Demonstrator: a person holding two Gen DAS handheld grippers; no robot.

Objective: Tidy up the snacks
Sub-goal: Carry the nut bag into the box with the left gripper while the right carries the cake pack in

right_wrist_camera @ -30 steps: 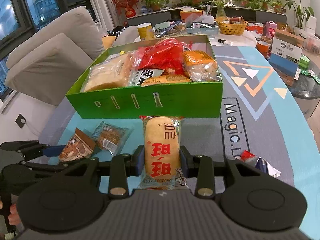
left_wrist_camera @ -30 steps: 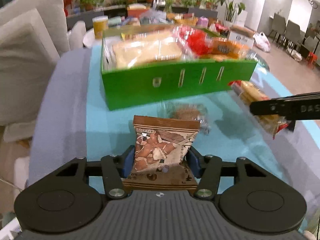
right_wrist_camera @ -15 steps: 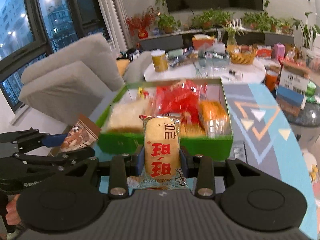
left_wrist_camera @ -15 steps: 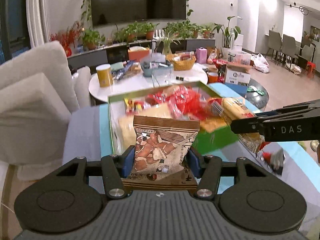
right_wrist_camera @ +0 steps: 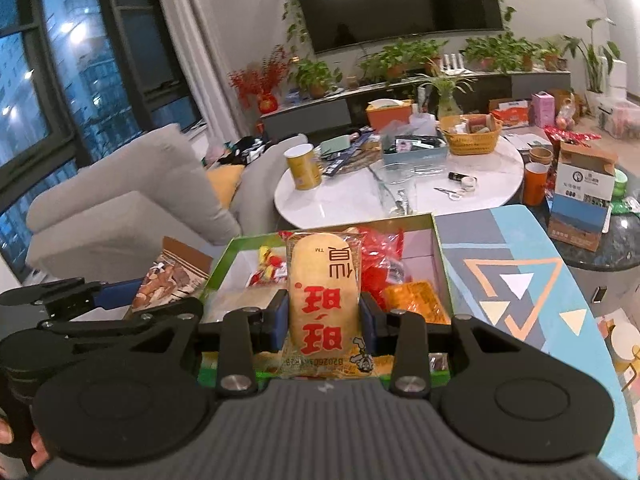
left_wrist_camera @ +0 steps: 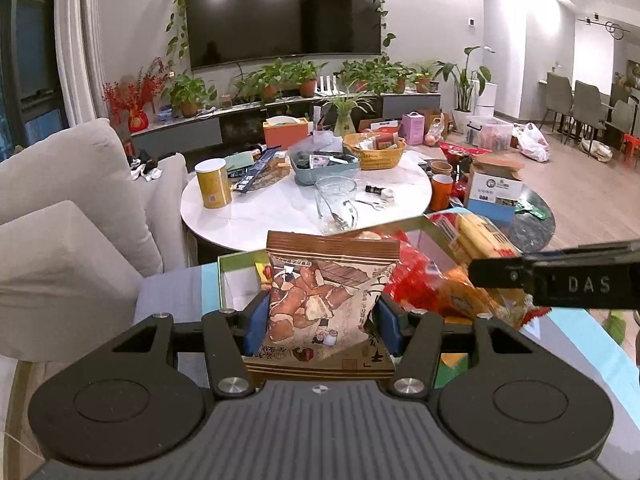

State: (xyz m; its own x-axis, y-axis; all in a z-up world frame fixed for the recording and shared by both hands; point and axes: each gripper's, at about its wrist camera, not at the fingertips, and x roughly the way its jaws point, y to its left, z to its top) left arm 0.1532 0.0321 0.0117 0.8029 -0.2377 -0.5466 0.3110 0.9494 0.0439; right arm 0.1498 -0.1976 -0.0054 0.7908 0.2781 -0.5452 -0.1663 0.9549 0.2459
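Observation:
My left gripper (left_wrist_camera: 320, 316) is shut on a brown snack packet (left_wrist_camera: 324, 296) printed with biscuit pieces, held upright above the near left part of the green box (left_wrist_camera: 224, 276). In the right wrist view my right gripper (right_wrist_camera: 325, 322) is shut on a yellow rice-cracker packet (right_wrist_camera: 325, 288) with red characters, held over the green box (right_wrist_camera: 438, 248), which holds red, orange and pale snack bags. The left gripper (right_wrist_camera: 120, 294) with its brown packet (right_wrist_camera: 172, 276) shows at the left there. The right gripper's finger (left_wrist_camera: 552, 284) and its yellow packet (left_wrist_camera: 480, 236) cross the left view's right side.
The box sits on a table with a blue, grey and orange patterned cover (right_wrist_camera: 516, 280). Behind it stands a round white table (left_wrist_camera: 280, 204) crowded with a yellow can, a glass jug, a basket and trays. A grey sofa (left_wrist_camera: 60, 208) flanks the left. A cardboard box (right_wrist_camera: 580, 196) stands at right.
Both grippers have risen with their packets and tipped upward, from low over the table in front of the box to above the box. The room behind now fills the upper view.

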